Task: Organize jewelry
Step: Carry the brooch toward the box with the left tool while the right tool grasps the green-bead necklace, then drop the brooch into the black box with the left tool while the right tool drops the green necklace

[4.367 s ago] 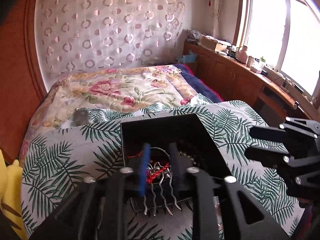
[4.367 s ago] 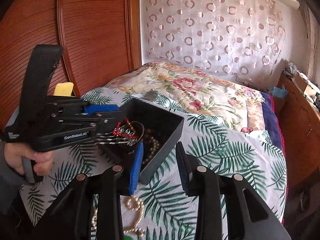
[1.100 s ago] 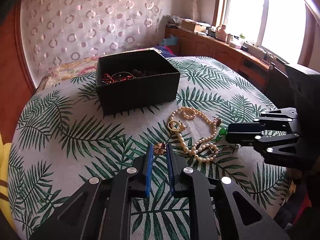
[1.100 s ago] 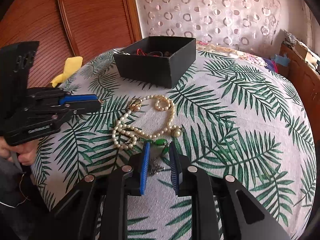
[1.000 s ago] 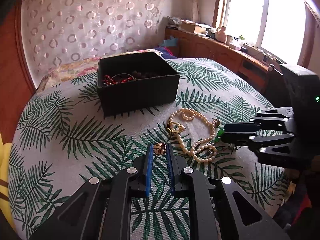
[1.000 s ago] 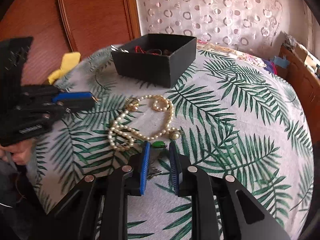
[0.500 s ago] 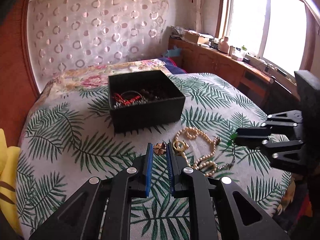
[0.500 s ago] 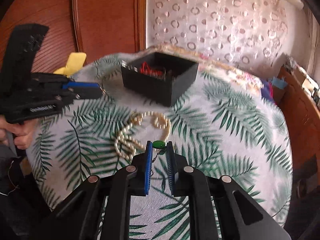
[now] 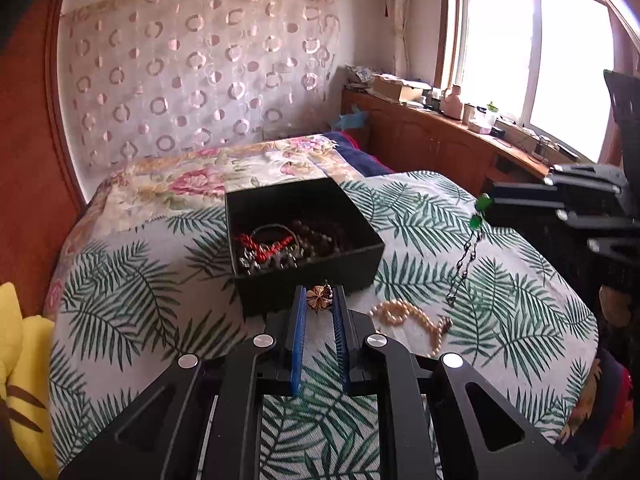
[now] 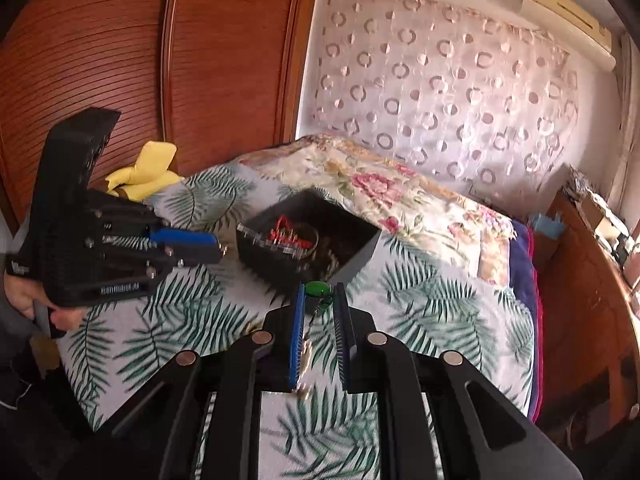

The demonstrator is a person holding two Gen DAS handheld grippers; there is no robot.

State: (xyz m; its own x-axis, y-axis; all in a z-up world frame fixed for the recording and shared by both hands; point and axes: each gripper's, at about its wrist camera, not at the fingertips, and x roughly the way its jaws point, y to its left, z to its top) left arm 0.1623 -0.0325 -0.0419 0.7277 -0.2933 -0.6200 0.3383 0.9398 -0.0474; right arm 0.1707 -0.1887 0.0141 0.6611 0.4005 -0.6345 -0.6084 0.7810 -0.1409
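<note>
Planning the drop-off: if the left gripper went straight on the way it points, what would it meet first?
Probably the near wall of the black box, which sits just beyond the left gripper and its small flower-shaped piece; depth is uncertain.

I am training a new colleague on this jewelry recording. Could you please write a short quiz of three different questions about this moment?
1. True or false: the pearl necklace lies inside the black box.
2. What do the left tongs hold? A) a small flower-shaped ornament B) a red cord C) nothing
3. Fill in: from the green pendant in the right tongs hangs a thin ____.

Key: 1. False, it lies on the leaf-print cloth beside the box. 2. A, the flower-shaped ornament. 3. Chain.
</note>
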